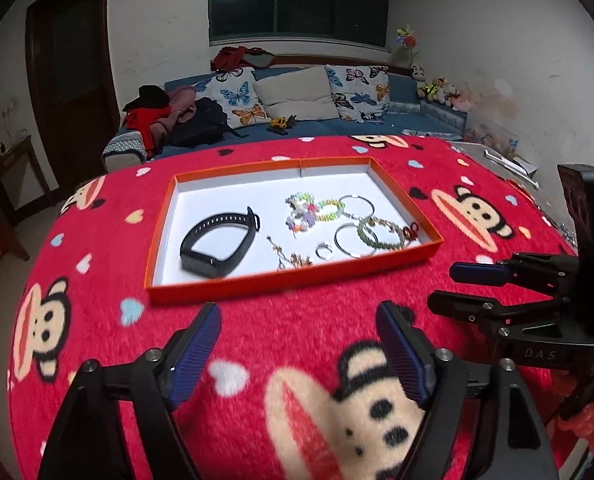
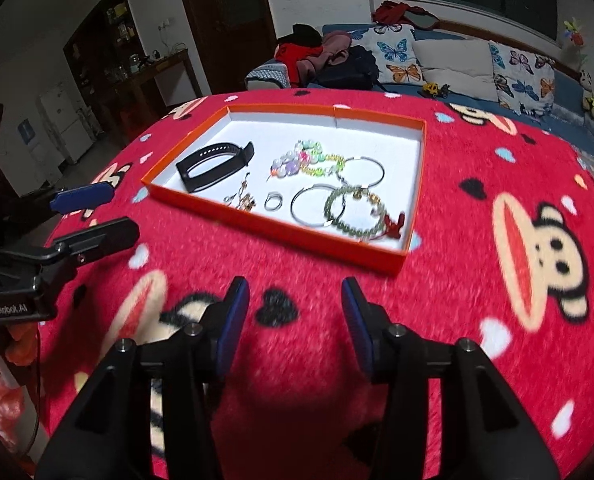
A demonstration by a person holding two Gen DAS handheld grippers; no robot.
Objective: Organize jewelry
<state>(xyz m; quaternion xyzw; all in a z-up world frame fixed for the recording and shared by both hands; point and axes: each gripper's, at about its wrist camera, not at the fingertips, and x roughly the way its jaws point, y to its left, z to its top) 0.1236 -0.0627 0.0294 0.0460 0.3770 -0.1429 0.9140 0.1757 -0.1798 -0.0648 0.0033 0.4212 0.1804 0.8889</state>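
Note:
An orange tray (image 1: 257, 282) (image 2: 281, 229) with a white floor lies on the red monkey-print cloth. In it are a black fitness band (image 1: 217, 246) (image 2: 213, 166), a pastel bead bracelet (image 1: 313, 210) (image 2: 305, 160), two silver hoops (image 1: 355, 240) (image 2: 317, 205), a green bead bracelet (image 1: 381, 236) (image 2: 355, 216), a small ring (image 1: 324, 251) (image 2: 273, 201) and a gold chain piece (image 1: 293, 258) (image 2: 243, 199). My left gripper (image 1: 299, 350) is open and empty in front of the tray. My right gripper (image 2: 295, 322) is open and empty, also near the tray's front edge.
The table is covered by the red cloth (image 1: 297, 360). Each gripper shows in the other's view: the right one (image 1: 457, 284) at the right, the left one (image 2: 97, 216) at the left. A blue sofa (image 1: 297, 120) with butterfly pillows stands behind the table.

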